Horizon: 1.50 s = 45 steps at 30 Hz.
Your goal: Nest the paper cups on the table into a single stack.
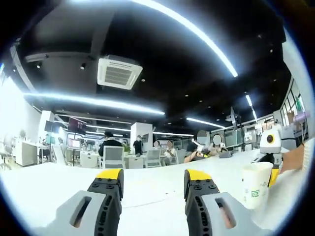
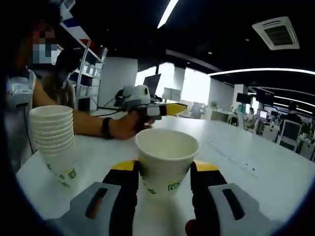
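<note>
A paper cup [image 2: 166,160] sits clamped upright between the right gripper's [image 2: 162,169] fingers, nested cup stack [image 2: 53,137] nearby; left gripper [image 1: 153,178] gapes, holding nothing.

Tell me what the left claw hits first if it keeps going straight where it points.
Nothing close: past the open left claw lies bare white table, then distant chairs. The paper cup stands off to its right, out of that line. Depth is hard to judge.

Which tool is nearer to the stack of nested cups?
Right. The right tool, shut on a single cup, sits just beside the stack; the left tool hovers farther back.
</note>
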{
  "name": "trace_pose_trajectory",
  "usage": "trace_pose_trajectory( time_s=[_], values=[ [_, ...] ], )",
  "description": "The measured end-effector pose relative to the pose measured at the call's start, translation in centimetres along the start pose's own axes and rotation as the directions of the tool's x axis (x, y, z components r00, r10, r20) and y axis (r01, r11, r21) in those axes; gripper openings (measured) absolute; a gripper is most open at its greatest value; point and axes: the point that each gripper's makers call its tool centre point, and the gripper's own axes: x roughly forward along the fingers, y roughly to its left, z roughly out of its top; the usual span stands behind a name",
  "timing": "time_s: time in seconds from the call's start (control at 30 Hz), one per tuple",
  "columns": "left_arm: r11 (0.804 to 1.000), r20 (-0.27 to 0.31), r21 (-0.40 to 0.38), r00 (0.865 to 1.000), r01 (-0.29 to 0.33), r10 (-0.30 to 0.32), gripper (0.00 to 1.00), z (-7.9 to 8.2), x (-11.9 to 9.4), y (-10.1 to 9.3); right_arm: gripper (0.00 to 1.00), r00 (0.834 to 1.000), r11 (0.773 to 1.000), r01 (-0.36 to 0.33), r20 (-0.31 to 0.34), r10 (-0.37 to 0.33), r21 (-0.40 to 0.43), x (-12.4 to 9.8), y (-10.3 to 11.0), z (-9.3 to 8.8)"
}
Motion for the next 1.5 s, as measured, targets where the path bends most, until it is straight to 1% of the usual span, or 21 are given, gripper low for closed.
trace_pose_trajectory(
  time_s=[0.2,0.43,0.47,0.57,0.6,0.73,0.83,0.9,0.97,1.0,1.07,1.1,1.17,1.2,1.23,1.3,1.33,1.37,1.43,1.47,1.5],
  values=[
    [1.000,0.013,0.001,1.000,0.005,-0.005,0.52,0.4,-0.4,0.0,0.45,1.000,1.000,0.007,-0.010,-0.007,0.002,0.2,0.4,-1.5],
    [1.000,0.015,-0.003,1.000,0.012,-0.012,0.52,0.5,-0.4,-0.1,0.48,1.000,1.000,-0.030,-0.002,0.030,0.005,-0.1,1.0,-1.1],
    [1.000,0.018,-0.005,1.000,0.014,-0.014,0.52,0.6,-0.4,-0.1,0.50,0.999,0.999,-0.035,-0.005,0.035,0.002,-0.2,1.2,-1.1],
    [1.000,0.023,-0.005,1.000,0.016,-0.016,0.52,0.8,-0.5,-0.2,0.66,0.997,0.998,-0.068,-0.026,0.068,0.001,-0.5,1.8,-1.3],
    [1.000,0.021,-0.001,1.000,0.014,-0.014,0.52,0.7,-0.3,-0.1,0.69,0.994,0.995,-0.102,-0.033,0.101,-0.022,-0.7,2.3,-1.1],
    [1.000,0.035,0.024,0.999,0.015,-0.016,0.52,1.3,-0.3,-0.4,0.77,0.990,0.986,-0.139,-0.022,0.138,-0.090,-2.5,2.7,0.3],
    [0.998,0.024,0.049,0.999,0.032,-0.034,0.52,1.1,-0.2,-1.4,0.80,0.986,0.978,-0.164,0.021,0.168,-0.131,-4.2,2.7,2.1],
    [0.998,0.023,0.058,0.999,0.038,-0.039,0.51,1.1,-0.3,-1.8,0.82,0.974,0.971,-0.201,0.074,0.212,-0.128,-5.3,3.5,3.4],
    [0.996,0.021,0.073,0.999,0.041,-0.043,0.49,1.2,-0.3,-2.1,0.91,0.951,0.964,-0.243,0.171,0.259,-0.112,-6.4,4.6,5.0],
    [0.996,0.025,0.074,0.998,0.047,-0.049,0.49,1.3,-0.3,-2.2,0.92,0.937,0.960,-0.257,0.214,0.275,-0.106,-6.9,4.9,5.6],
    [0.995,0.019,0.079,0.998,0.054,-0.055,0.49,1.1,-0.2,-2.2,0.90,0.913,0.958,-0.263,0.291,0.285,-0.112,-7.8,5.3,6.4],
    [0.995,0.018,0.087,0.998,0.056,-0.058,0.49,1.0,-0.2,-2.3,0.89,0.909,0.960,-0.258,0.311,0.279,-0.107,-8.0,5.2,6.4],
    [0.994,0.010,0.092,0.998,0.062,-0.063,0.49,0.8,-0.1,-2.5,0.83,0.926,0.968,-0.243,0.285,0.249,-0.058,-8.0,4.7,5.9],
    [0.993,0.007,0.099,0.998,0.060,-0.061,0.49,0.8,-0.1,-2.4,0.84,0.901,0.957,-0.282,0.323,0.290,-0.072,-8.5,5.6,6.3],
    [0.993,0.005,0.101,0.998,0.061,-0.061,0.49,0.8,0.0,-2.4,0.83,0.890,0.954,-0.295,0.345,0.297,-0.058,-8.8,5.8,6.5],
    [0.992,0.008,0.108,0.998,0.060,-0.061,0.49,0.9,0.0,-2.3,0.82,0.883,0.946,-0.324,0.352,0.310,-0.019,-9.1,6.4,6.2],
    [0.992,0.011,0.108,0.998,0.058,-0.060,0.49,1.0,-0.1,-2.3,0.81,0.882,0.943,-0.330,0.347,0.320,-0.030,-9.0,6.9,6.3],
    [0.993,0.011,0.104,0.998,0.059,-0.061,0.49,0.9,0.0,-2.2,0.79,0.876,0.932,-0.354,0.324,0.358,-0.073,-8.8,7.9,6.2],
    [0.994,0.007,0.096,0.998,0.060,-0.061,0.49,0.7,0.2,-2.0,0.74,0.869,0.928,-0.364,0.327,0.371,-0.085,-8.5,8.6,6.6],
    [0.994,0.004,0.092,0.998,0.061,-0.061,0.49,0.6,0.2,-1.8,0.72,0.847,0.911,-0.406,0.343,0.406,-0.075,-8.3,9.8,6.8],
    [0.994,0.005,0.090,0.998,0.061,-0.062,0.49,0.6,0.2,-1.8,0.70,0.836,0.897,-0.438,0.340,0.430,-0.058,-8.0,10.6,6.7]
  ],
)
